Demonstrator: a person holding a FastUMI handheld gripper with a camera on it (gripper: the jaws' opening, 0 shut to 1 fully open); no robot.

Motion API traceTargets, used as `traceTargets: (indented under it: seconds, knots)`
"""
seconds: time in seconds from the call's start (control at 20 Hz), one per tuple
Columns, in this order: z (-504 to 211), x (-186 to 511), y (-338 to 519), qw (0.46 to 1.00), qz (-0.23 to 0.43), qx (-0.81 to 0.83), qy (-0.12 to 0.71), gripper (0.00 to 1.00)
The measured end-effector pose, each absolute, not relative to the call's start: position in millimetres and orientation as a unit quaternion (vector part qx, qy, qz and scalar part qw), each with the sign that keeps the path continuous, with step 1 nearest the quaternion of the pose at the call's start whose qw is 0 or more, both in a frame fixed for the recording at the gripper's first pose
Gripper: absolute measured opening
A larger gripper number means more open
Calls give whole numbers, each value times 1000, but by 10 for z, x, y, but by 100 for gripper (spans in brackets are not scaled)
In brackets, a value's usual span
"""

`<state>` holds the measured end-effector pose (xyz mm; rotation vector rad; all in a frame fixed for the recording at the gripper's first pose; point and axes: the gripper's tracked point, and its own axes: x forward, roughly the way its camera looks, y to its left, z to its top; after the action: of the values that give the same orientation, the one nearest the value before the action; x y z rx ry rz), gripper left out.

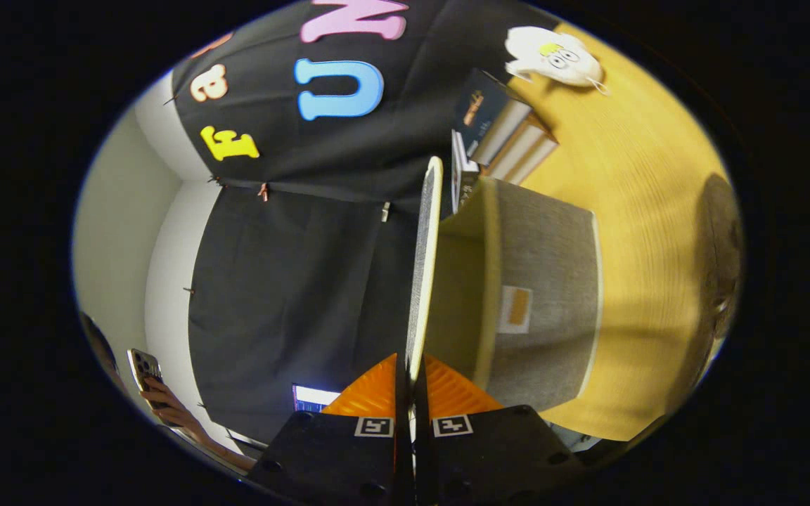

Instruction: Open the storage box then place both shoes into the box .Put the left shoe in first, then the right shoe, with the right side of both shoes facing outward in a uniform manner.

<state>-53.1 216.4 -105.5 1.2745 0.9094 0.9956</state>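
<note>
Tool [410,376] is seen rolled sideways, so that the table [630,232] runs upright past its fingers. Both fingers are clenched on the lid [425,267], which is pinched edge-on between them and swung clear of the storage box [545,302]. The grey fabric box sits just beside the fingers, on the table. Books [500,130] are stacked beyond it; a white plush toy [553,56] lies farther off. A hand with a phone [145,372] is noted by the wall.

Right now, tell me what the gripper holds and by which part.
The gripper is shut on the storage box's lid, pinching its free edge.
</note>
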Motion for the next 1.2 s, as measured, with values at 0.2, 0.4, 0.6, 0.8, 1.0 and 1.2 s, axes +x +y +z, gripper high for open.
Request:
traceTargets:
  seconds: [0.2, 0.4, 0.6, 0.8, 1.0, 1.2]
  knots:
    - [-405, -460, 2616, 643, 463, 492, 360, 7]
    - [-98, -474, 3288, 662, 492, 439, 357, 8]
    - [28, -512, 3946, 662, 504, 426, 355, 11]
    - [-120, -470, 4228, 681, 494, 399, 365, 55]
    - [-229, -381, 4040, 720, 474, 370, 347, 97]
    - [-372, -255, 3371, 794, 420, 322, 301, 97]
